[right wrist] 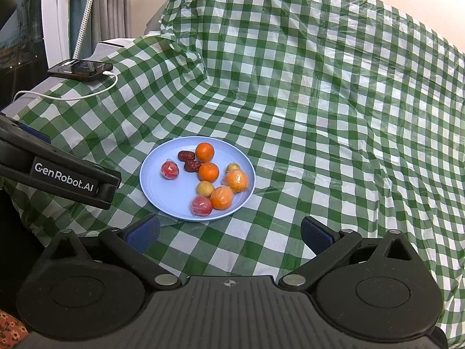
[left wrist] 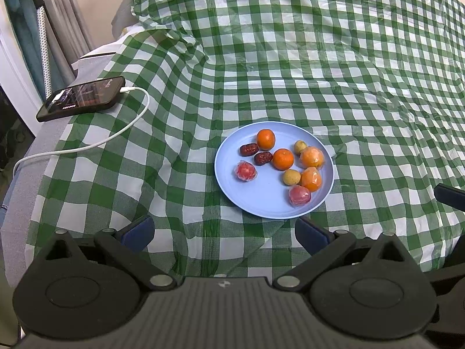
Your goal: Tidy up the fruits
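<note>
Fruit sits together on a pale blue plate (left wrist: pixel 261 200) on the green-checked cloth (left wrist: pixel 348 87): two bare oranges (left wrist: pixel 265 139), two wrapped oranges (left wrist: pixel 311 157), two red wrapped fruits (left wrist: pixel 246 171), two dark dates (left wrist: pixel 248 149) and two small yellowish fruits (left wrist: pixel 291 176). Both the left claw (left wrist: pixel 223 234) and the right claw (right wrist: pixel 229 232) hover short of the plate's near rim, each spread wide and gripping nothing. A phone (left wrist: pixel 81 98) with a white cable (left wrist: pixel 128 128) lies well apart at the cloth's left edge.
</note>
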